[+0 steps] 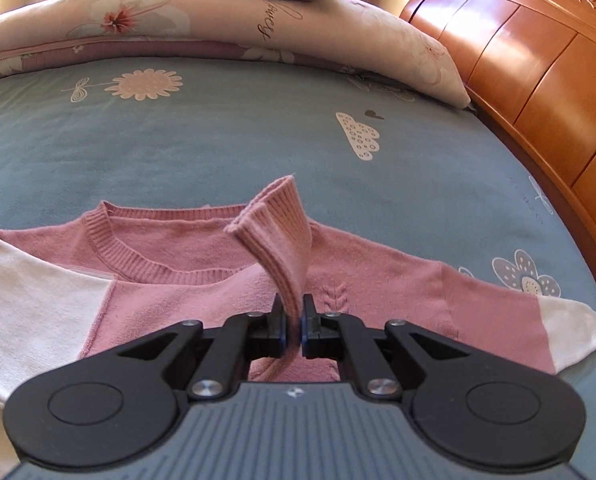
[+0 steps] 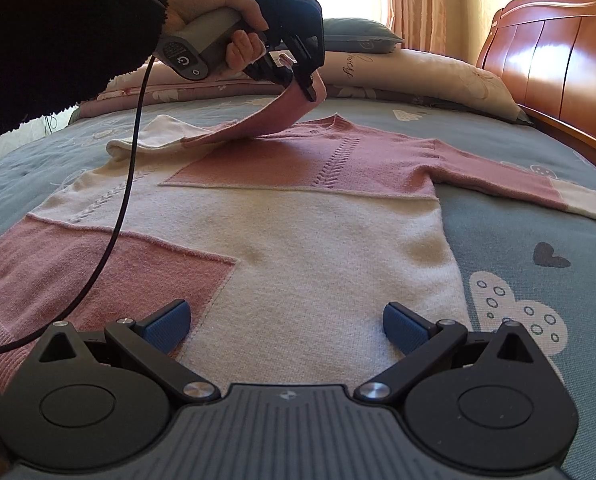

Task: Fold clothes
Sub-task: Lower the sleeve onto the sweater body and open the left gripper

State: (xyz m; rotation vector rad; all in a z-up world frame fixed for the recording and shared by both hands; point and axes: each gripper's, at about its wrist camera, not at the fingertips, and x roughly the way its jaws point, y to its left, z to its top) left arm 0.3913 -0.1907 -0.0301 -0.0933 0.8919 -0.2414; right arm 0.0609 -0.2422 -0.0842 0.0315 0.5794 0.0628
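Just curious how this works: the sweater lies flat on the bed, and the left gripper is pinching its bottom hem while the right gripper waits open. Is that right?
Not quite. The left gripper is pinching the ribbed cuff of a sleeve, not the bottom hem; the left wrist view shows the cuff standing up between its pads. The rest holds: the sweater lies flat on the bed, and the right gripper waits open.

A: Left wrist cam?
B: Low, close over the sweater (image 1: 378,280) collar end, facing the quilt roll (image 1: 218,28), headboard (image 1: 538,80) to its right.
A: Right wrist cam?
B: Close above sweater (image 2: 298,240) hem, looking along it twd collar. Shared: sweater, quilt roll (image 2: 418,72), headboard (image 2: 558,60).
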